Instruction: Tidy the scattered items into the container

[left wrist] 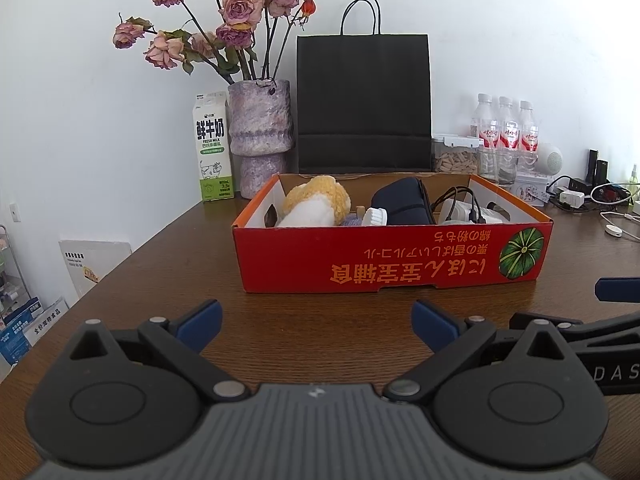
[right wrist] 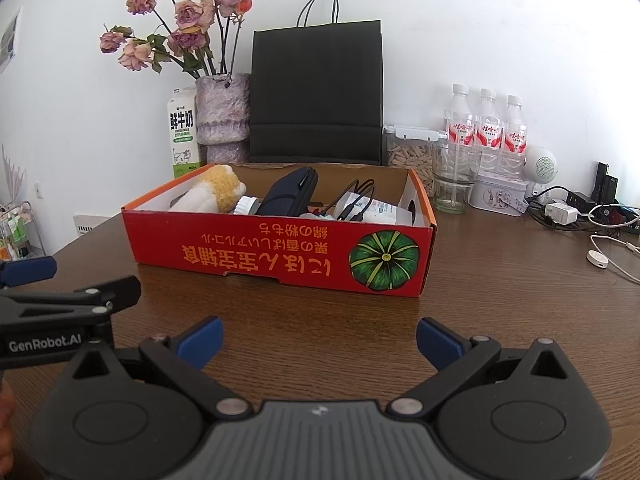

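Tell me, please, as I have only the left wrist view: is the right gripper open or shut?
Observer: The right gripper is open, with nothing between its fingers; it is short of the red box.
Operator: Thank you. Could you read me any lettering on the side of the left gripper?
Observer: Seen from the right wrist view, its side reads GenRobot.AI.
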Demonstrator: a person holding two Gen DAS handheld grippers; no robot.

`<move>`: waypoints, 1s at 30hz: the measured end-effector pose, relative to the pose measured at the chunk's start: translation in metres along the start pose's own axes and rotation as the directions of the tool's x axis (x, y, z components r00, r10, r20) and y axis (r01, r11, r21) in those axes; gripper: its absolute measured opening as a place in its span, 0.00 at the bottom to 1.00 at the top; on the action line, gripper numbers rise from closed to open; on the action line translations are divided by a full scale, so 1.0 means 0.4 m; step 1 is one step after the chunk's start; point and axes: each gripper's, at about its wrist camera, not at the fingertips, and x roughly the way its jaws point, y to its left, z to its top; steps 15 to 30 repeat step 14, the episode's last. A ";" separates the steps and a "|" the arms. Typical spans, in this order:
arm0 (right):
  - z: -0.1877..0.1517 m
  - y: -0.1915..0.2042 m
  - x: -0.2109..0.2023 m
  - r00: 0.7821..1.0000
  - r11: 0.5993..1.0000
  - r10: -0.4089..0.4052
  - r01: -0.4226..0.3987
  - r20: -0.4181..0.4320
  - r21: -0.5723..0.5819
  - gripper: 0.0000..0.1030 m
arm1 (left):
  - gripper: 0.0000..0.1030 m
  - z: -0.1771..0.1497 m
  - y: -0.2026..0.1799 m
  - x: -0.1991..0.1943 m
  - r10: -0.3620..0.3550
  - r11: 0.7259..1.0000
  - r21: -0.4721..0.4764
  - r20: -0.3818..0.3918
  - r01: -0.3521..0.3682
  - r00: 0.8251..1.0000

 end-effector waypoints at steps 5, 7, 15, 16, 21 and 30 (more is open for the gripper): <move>0.000 0.001 -0.001 1.000 1.000 -0.001 0.001 0.000 -0.001 1.00 | 1.00 0.000 0.001 0.001 -0.001 1.000 0.000 -0.002 0.001 1.000; -0.001 0.000 0.001 1.000 1.000 -0.002 0.002 -0.002 -0.002 1.00 | 1.00 -0.001 0.000 0.002 0.000 1.000 0.001 -0.004 0.000 1.000; -0.003 -0.002 0.004 1.000 1.000 0.001 -0.001 -0.001 0.002 1.00 | 1.00 -0.002 0.000 0.003 -0.011 1.000 -0.009 -0.003 0.011 1.000; -0.003 -0.002 0.004 1.000 1.000 0.001 -0.001 -0.001 0.002 1.00 | 1.00 -0.002 0.000 0.003 -0.011 1.000 -0.009 -0.003 0.011 1.000; -0.003 -0.002 0.004 1.000 1.000 0.001 -0.001 -0.001 0.002 1.00 | 1.00 -0.002 0.000 0.003 -0.011 1.000 -0.009 -0.003 0.011 1.000; -0.003 -0.002 0.004 1.000 1.000 0.001 -0.001 -0.001 0.002 1.00 | 1.00 -0.002 0.000 0.003 -0.011 1.000 -0.009 -0.003 0.011 1.000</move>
